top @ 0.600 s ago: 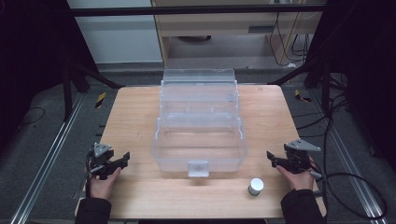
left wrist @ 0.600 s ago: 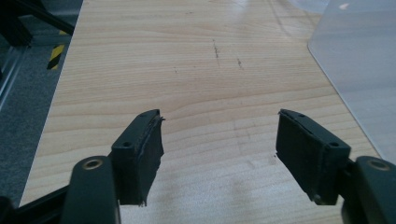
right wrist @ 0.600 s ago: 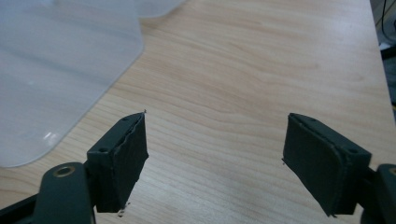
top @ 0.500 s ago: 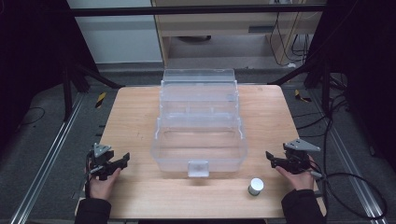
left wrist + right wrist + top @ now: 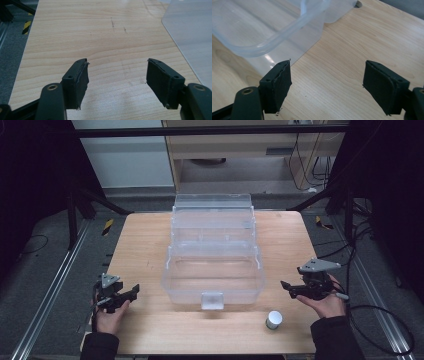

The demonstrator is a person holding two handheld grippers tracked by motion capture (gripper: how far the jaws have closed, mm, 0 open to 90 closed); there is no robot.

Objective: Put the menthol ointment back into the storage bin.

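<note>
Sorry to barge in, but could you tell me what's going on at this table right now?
A person holds a gripper in each hand at a wooden table. The left gripper and right gripper are both open and empty, one on either side of a clear plastic box standing open in the middle. A small white cylinder sits on the table near the right gripper, in front of the box. Nothing is being gripped yet.
</note>
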